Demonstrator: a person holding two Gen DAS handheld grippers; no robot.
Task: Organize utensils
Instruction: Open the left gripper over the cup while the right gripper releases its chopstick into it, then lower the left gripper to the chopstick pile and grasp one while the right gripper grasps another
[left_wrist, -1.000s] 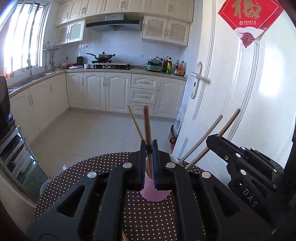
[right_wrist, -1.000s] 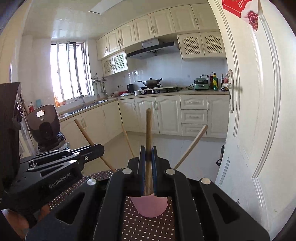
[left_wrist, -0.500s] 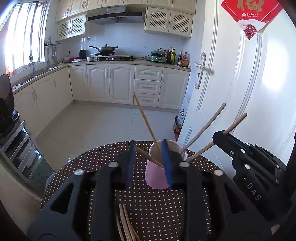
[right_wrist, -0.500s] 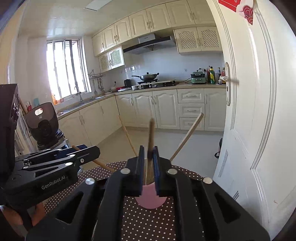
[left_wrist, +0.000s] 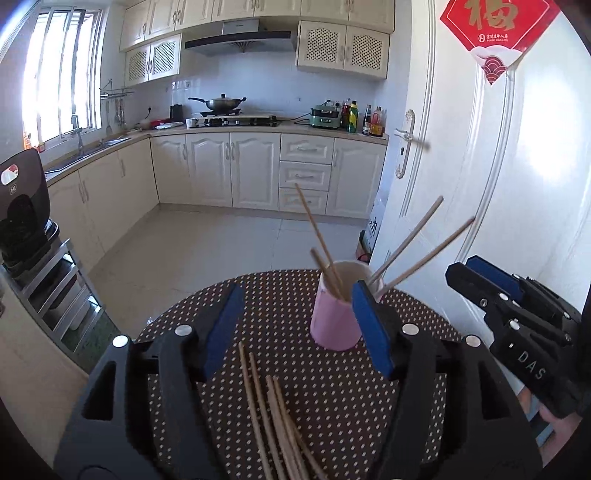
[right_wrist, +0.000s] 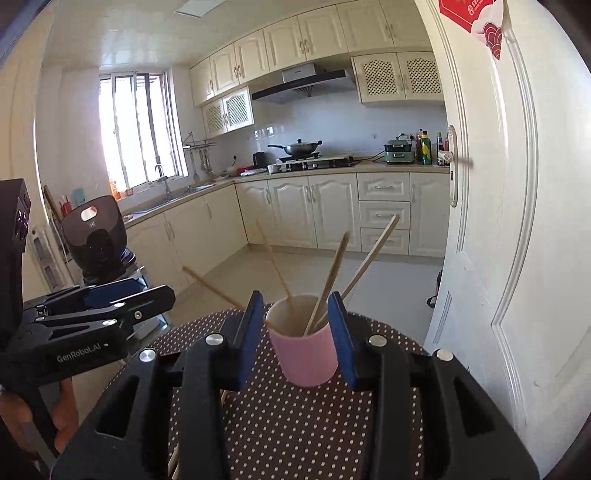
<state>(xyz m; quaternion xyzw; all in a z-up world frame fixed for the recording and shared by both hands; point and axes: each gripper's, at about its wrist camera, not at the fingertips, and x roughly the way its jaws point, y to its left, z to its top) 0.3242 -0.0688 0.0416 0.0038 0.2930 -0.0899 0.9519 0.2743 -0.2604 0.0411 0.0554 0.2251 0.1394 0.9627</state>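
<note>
A pink cylindrical cup (left_wrist: 334, 321) stood upright near the far edge of the round tabletop (left_wrist: 295, 295), which wore a dark brown cloth dotted with white. Several thin wooden chopsticks (right_wrist: 327, 284) leaned out of the cup at different angles, fanning toward the white door (right_wrist: 517, 221) and toward the kitchen floor. More loose wooden chopsticks (left_wrist: 273, 417) lay in a bundle on the cloth nearer the viewer, just this side of the cup. The left gripper (left_wrist: 295, 325) hovered over that bundle, its blue-padded fingers having just been opening, spread wide with nothing between them. The right gripper (right_wrist: 297, 332) faced the cup, its fingers also just opening, standing either side of the cup without pressing on it. A hand (right_wrist: 62, 413) held the left gripper's handle.
</note>
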